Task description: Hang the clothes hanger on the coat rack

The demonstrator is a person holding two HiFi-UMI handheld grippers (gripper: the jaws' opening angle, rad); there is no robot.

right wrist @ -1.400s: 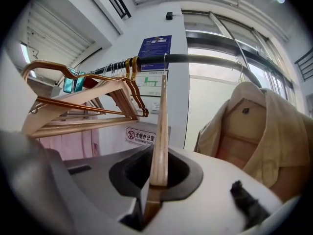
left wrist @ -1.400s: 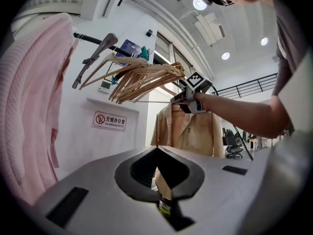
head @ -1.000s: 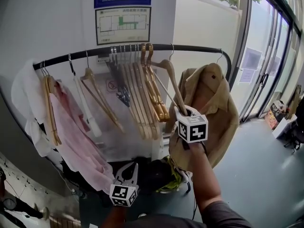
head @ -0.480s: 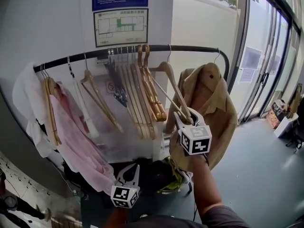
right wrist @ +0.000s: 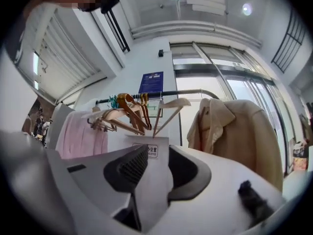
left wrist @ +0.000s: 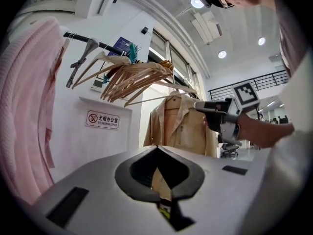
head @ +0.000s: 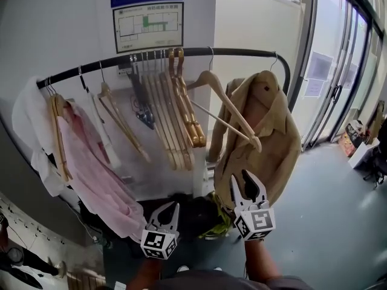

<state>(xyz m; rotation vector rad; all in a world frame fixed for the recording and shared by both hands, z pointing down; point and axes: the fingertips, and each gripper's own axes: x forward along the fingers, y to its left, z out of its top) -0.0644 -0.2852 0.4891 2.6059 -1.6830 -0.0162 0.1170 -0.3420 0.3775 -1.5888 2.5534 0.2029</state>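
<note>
A pale wooden hanger (head: 225, 101) hangs by its hook on the black rail of the coat rack (head: 242, 51), between a bunch of wooden hangers (head: 178, 107) and a beige jacket (head: 266, 132). It shows in the right gripper view too, as the hanger (right wrist: 171, 106). My right gripper (head: 248, 185) is well below it and apart from it; its jaws are closing from wide with nothing between them. My left gripper (head: 168, 213) stays low, its tips together and holding nothing. The left gripper view shows the right gripper (left wrist: 200, 105) in front of the jacket.
A pink garment (head: 97, 174) and a white one hang at the rail's left end. A white wall with a floor-plan sign (head: 148, 26) stands behind the rack. Glass doors (head: 338, 71) are at the right. Dark and green items lie on the floor under the rack.
The right gripper let go of the wooden hanger, opened, and dropped down and back from the rail. The hanger now hangs on the rail by itself. The left gripper has not moved.
</note>
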